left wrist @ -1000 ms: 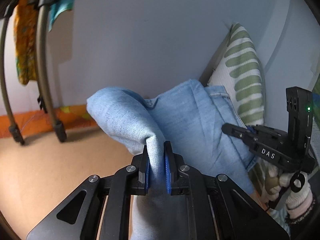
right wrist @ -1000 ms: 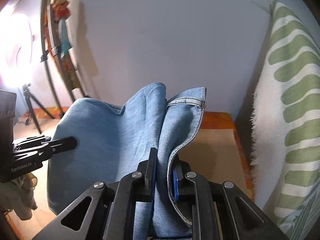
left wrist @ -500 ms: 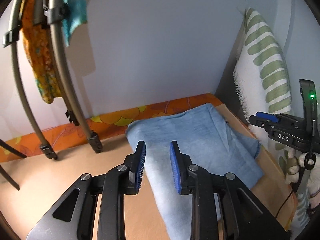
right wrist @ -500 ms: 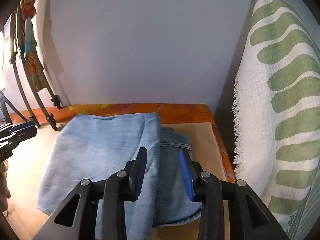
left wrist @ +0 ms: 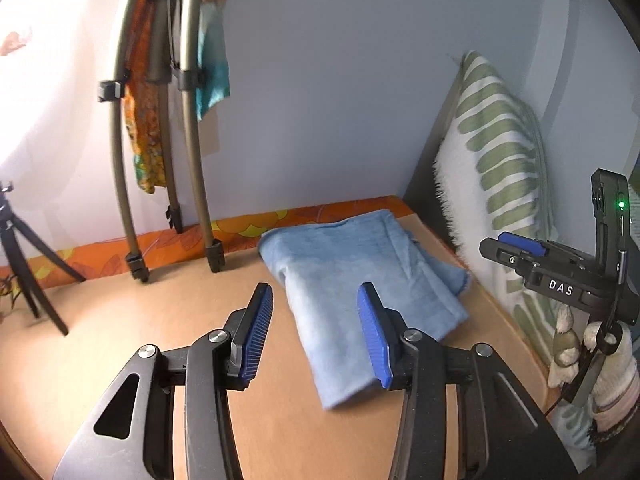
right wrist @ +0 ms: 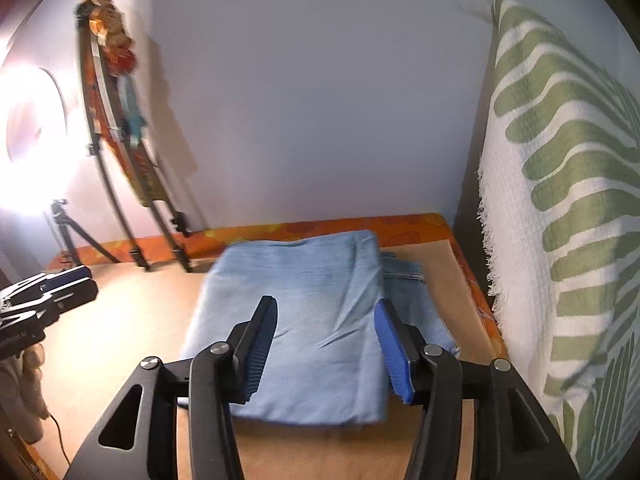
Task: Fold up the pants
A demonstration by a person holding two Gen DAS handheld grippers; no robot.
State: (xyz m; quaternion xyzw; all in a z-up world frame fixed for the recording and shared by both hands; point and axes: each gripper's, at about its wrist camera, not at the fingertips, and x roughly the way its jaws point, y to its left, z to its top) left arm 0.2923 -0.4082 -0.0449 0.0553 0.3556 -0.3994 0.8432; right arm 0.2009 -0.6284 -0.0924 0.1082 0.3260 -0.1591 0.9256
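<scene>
Folded pants [left wrist: 360,280] lie flat beside the striped pillow [left wrist: 500,152].
Left gripper [left wrist: 316,328] and right gripper [right wrist: 326,344] are opening, empty, above them, because the fold seems finished.

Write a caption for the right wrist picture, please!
Right hand-held gripper, jaws opening and empty, above folded blue pants on the table.
</scene>
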